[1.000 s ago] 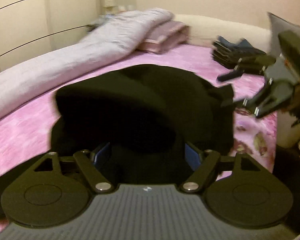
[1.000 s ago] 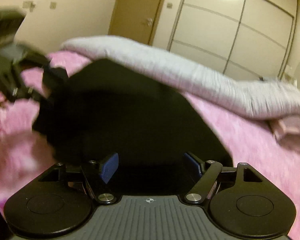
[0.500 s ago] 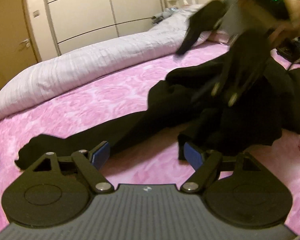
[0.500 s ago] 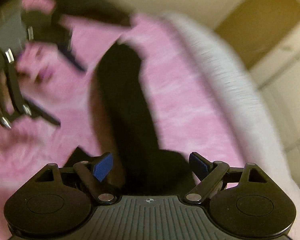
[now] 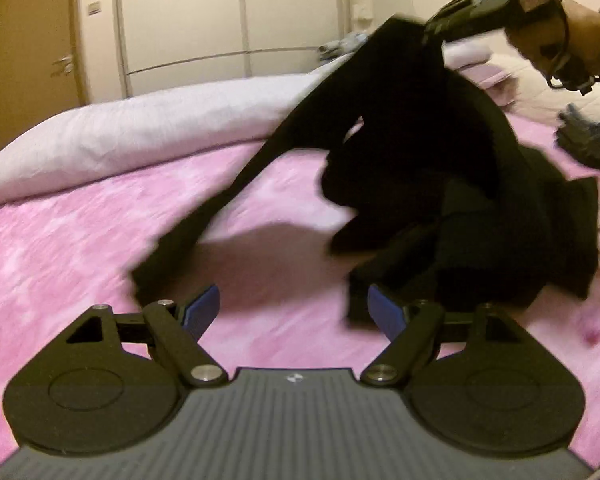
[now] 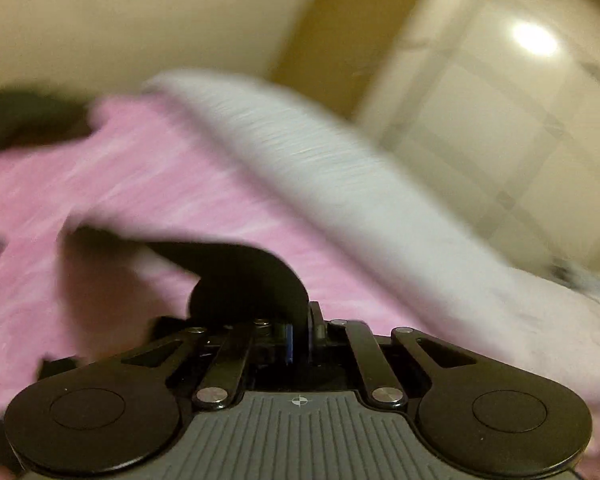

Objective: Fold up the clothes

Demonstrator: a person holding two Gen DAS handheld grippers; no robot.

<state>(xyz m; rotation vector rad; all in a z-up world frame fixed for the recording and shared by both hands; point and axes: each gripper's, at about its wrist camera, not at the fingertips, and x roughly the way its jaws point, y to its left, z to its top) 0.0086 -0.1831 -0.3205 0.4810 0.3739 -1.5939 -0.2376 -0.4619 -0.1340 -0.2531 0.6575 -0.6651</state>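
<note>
My right gripper (image 6: pixel 298 338) pinches the crumpled black garment (image 5: pixel 440 184) above the pink floral bed (image 5: pixel 100 240) beside a white duvet (image 5: pixel 140 124), facing cream wardrobe doors (image 5: pixel 228 20), while my left gripper (image 5: pixel 292 308) gapes wide, empty.

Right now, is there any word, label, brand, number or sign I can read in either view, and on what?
None readable.
Left claw body: a small round emblem, no letters.
Right claw body: a small crosshair mark, no letters.
Wall plate by the door: too blurred to read.
</note>
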